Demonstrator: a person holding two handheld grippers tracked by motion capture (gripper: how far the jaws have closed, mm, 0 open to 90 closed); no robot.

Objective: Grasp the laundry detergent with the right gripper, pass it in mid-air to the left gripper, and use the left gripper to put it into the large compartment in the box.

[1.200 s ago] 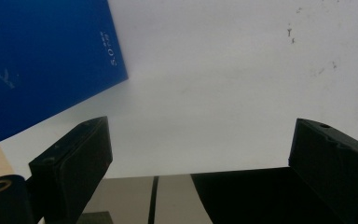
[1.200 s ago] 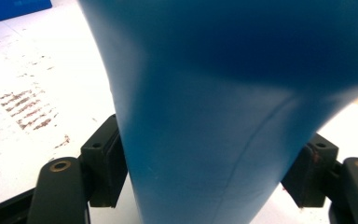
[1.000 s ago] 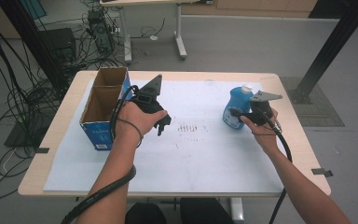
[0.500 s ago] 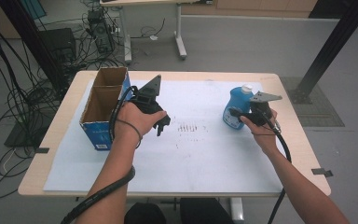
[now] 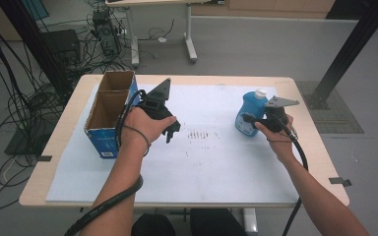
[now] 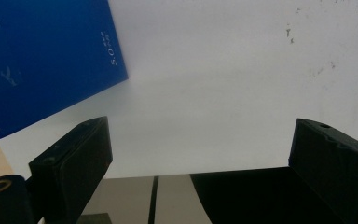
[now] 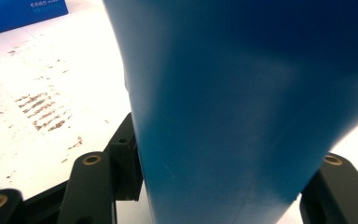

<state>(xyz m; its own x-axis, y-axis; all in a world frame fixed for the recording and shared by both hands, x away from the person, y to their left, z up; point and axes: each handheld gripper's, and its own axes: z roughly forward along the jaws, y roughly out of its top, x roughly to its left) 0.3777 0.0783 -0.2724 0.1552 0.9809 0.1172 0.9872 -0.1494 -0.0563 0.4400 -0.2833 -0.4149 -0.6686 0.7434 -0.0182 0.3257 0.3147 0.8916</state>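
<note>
Blue plastic bottle (image 5: 249, 114) with a white cap is standing upright on the right part of the white sheet (image 5: 216, 162) that is covering the pale wooden table (image 5: 305, 147). The right gripper (image 5: 250, 119) is clamping the bottle's body from the person's side; in the right gripper view the blue wall of the bottle (image 7: 242, 102) is sitting between the two black jaws, which are pressing against it on either side. The person's right hand (image 5: 275, 135) is holding that gripper's handle, with the grey three-cornered plate (image 5: 280, 102) on top of it.

On the left, the left gripper (image 5: 171, 132) is hanging just above the sheet, near the middle of the table, with its jaws spread wide and nothing between them; the left gripper view is showing bare white sheet (image 6: 205, 93) in the gap. The left hand (image 5: 145, 125) is wrapping around its body. Just beside that hand, an open blue cardboard box (image 5: 109, 115) with brown inner walls is resting near the table's left edge, and its blue side (image 6: 42, 56) is appearing at the upper left of the left gripper view. A patch of brownish marks (image 5: 200, 134) is lying on the sheet between the two grippers.
</note>
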